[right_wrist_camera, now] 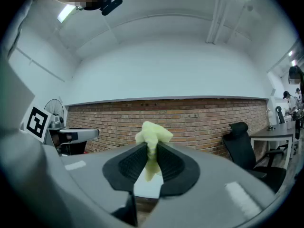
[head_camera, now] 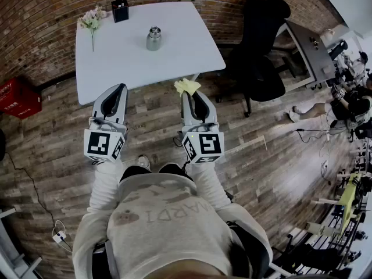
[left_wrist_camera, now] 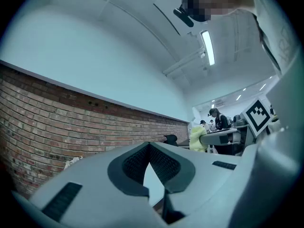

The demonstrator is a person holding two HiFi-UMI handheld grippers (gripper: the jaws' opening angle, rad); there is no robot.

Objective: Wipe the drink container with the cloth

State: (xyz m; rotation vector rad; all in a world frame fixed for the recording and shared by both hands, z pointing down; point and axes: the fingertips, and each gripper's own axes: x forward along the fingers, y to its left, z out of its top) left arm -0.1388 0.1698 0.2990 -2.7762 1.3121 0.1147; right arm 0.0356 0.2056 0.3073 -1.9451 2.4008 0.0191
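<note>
A small metal drink container [head_camera: 153, 38] stands upright near the middle of the white table [head_camera: 186, 51]. My right gripper [head_camera: 188, 92] is shut on a pale yellow cloth [head_camera: 186, 86] [right_wrist_camera: 152, 137], which bunches out past its tips at the table's near edge. My left gripper [head_camera: 121, 89] hangs level with it to the left, just short of the table edge, its jaws closed tip to tip [left_wrist_camera: 149, 146] with nothing between them. Both grippers point upward, toward the brick wall and ceiling. The container does not show in either gripper view.
A bunch of pale flowers [head_camera: 91, 21] and a black box [head_camera: 120, 9] sit at the table's far edge. A black office chair [head_camera: 261, 45] stands to the right, by a grey desk [head_camera: 308, 51]. A red crate [head_camera: 14, 96] rests on the floor at left.
</note>
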